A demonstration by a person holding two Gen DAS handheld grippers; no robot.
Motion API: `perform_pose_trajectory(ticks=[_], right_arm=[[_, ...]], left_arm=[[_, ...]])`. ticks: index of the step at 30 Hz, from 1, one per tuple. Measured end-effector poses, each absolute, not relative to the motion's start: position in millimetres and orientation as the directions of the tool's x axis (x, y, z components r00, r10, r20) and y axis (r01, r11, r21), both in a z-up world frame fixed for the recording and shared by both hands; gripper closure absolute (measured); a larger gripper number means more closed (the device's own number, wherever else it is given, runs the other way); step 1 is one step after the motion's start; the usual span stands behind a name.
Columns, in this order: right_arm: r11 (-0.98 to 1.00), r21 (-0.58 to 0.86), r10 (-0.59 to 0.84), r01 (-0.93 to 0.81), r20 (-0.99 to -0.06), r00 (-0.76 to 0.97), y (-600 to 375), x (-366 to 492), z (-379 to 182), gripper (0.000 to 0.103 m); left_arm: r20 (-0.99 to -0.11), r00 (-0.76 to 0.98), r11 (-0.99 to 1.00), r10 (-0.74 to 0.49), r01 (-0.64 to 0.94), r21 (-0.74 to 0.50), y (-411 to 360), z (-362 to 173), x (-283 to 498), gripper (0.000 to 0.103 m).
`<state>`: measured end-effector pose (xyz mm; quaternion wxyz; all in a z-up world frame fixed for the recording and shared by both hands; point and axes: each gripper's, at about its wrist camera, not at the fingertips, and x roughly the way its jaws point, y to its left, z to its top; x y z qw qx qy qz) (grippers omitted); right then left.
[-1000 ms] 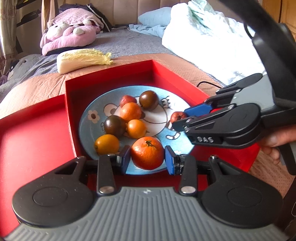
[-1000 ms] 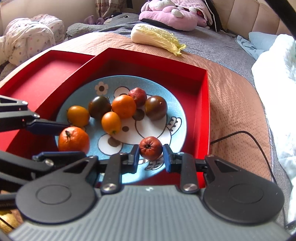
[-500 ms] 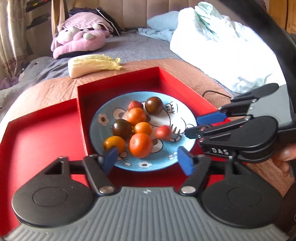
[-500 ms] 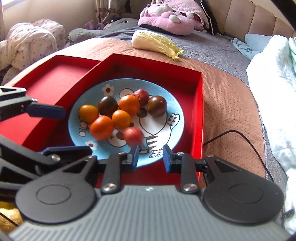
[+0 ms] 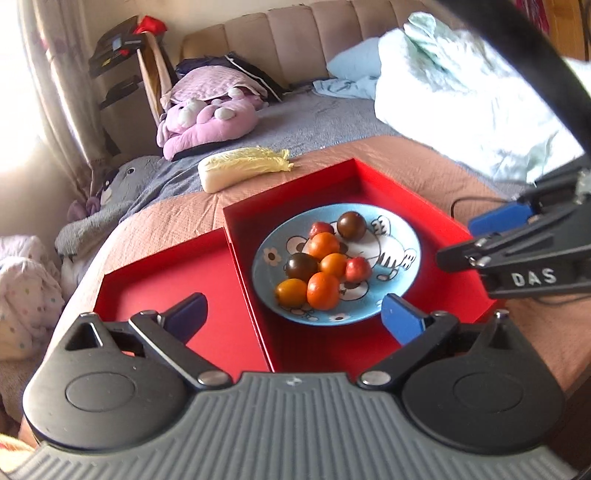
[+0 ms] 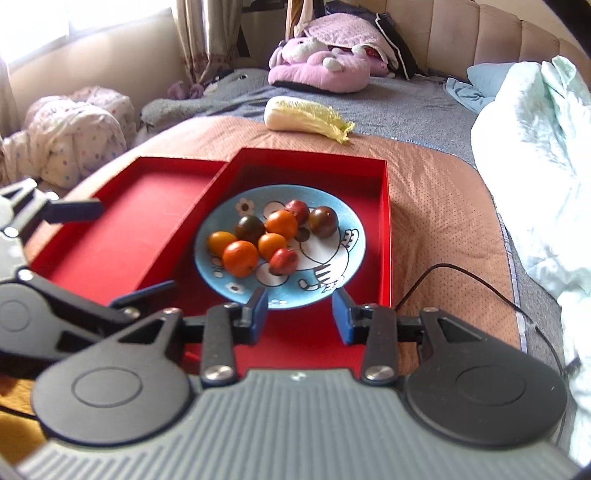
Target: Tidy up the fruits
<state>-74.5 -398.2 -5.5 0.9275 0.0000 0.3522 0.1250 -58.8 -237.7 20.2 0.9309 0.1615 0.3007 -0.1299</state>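
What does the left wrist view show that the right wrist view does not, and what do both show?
Only the left wrist view: dark shelves by the headboard. Only the right wrist view: the window and the black cable's full run. Both: the blue plate holding eight fruits, the red trays, the cabbage and the pink plush.

Only readable text: white capitals "DAS" on the black side of the right gripper [image 5: 495, 236], seen in the left wrist view. The plate [image 5: 402, 236] carries cartoon drawings and flowers but no lettering. Nothing legible in the right wrist view.
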Motion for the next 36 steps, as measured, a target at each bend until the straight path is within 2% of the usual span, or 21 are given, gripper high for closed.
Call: perform_pose_trajectory(ticks=[5, 8, 18, 36], right_arm=[[0.969, 0.096, 0.235, -0.227, -0.635, 0.736, -401.6, -95.7, 11.0, 0.060], [0.971, 0.087, 0.226, -0.221, -0.627, 0.745, -401.8, -105.0, 15.8, 0.045], [0.975, 0.055, 0.202, -0.214, -0.615, 0.762, -400.3, -117.3, 24.9, 0.044], [0.970, 0.037, 0.213, -0.241, -0.613, 0.761, -384.6, -121.2, 29.4, 0.044]], left_arm=[[-0.569, 0.814, 0.932, -0.117, 0.287, 0.219, -238.3, 30.4, -79.1, 0.001], [-0.608, 0.778, 0.940, -0.159, 0.307, 0.147, -237.0, 33.2, -84.5, 0.001], [-0.618, 0.775, 0.963, -0.131, 0.248, 0.107, -234.7, 30.2, -89.7, 0.001], [-0.619, 0.772, 0.965, -0.144, 0.248, 0.084, -230.4, 29.2, -88.7, 0.001]])
